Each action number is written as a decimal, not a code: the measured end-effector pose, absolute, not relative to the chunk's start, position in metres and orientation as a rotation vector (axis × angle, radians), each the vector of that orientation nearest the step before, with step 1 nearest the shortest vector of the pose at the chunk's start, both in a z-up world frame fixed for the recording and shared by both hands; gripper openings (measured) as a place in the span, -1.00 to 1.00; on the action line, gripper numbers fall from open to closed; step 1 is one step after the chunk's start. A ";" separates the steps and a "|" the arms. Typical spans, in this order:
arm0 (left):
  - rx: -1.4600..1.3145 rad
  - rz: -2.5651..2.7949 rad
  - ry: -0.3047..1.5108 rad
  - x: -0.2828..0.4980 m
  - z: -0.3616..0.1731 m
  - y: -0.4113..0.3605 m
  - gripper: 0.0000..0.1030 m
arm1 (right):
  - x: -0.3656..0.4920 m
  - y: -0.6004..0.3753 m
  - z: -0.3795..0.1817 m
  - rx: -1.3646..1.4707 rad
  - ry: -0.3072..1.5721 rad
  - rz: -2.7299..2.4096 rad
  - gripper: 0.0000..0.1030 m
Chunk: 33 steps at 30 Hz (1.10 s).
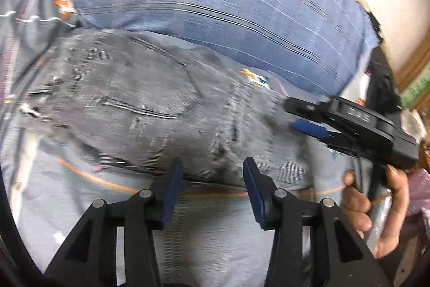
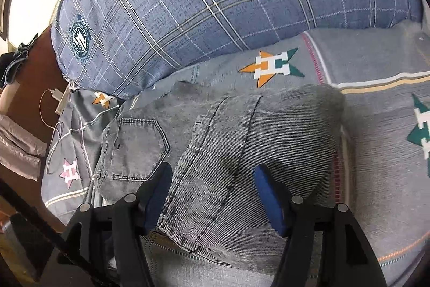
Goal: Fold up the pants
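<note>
Grey denim pants lie folded on the bed, back pocket to the left and a leg lapped over the top. They also show in the left wrist view, blurred. My right gripper is open, its blue pads hovering over the near part of the folded leg, empty. My left gripper is open and empty at the near edge of the pants. The right gripper shows in the left wrist view at the pants' right end, held by a hand.
A big blue plaid pillow lies just behind the pants. The grey bedsheet has star logos. A white charger and cable lie at the bed's left edge, beside brown floor with clothes.
</note>
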<state>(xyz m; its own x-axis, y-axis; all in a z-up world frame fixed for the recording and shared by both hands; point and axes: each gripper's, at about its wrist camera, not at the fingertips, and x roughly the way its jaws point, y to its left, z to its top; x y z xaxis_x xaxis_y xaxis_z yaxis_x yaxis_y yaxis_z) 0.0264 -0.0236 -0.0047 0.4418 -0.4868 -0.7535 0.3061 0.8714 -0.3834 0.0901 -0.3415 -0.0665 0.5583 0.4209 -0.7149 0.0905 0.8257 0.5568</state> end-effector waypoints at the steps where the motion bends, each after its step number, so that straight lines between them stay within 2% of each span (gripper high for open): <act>1: -0.190 -0.460 0.997 0.026 -0.003 -0.016 -0.07 | 0.088 -0.340 -0.063 0.584 0.963 0.212 0.35; 3: -0.183 -0.415 1.001 0.021 0.001 -0.006 0.01 | 0.084 -0.339 -0.056 0.575 0.939 0.215 0.45; 6: -0.184 -0.359 0.979 0.017 0.010 0.004 0.04 | 0.078 -0.337 -0.049 0.573 0.907 0.218 0.50; 8: -0.190 -0.302 0.960 0.014 0.021 0.015 0.13 | 0.076 -0.337 -0.045 0.590 0.902 0.247 0.52; 14: -0.285 -0.203 0.948 0.013 0.055 0.039 0.14 | 0.074 -0.342 -0.044 0.647 0.902 0.328 0.59; 21: -0.279 -0.212 1.000 0.017 0.097 0.018 0.15 | 0.078 -0.355 -0.064 0.776 0.958 0.375 0.59; 23: -0.291 -0.291 0.975 0.017 0.099 0.013 0.29 | 0.076 -0.356 -0.063 0.759 0.957 0.347 0.59; 33: -0.335 -0.299 1.005 0.044 0.079 0.006 0.29 | 0.067 -0.353 -0.039 0.612 0.888 0.271 0.59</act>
<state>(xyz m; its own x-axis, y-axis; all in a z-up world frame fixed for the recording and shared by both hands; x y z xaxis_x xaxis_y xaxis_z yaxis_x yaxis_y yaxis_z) 0.0441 0.0065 0.0791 0.5038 -0.3945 -0.7685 0.0903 0.9088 -0.4074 0.0666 -0.3531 -0.0394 0.6116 0.4631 -0.6415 0.0266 0.7983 0.6017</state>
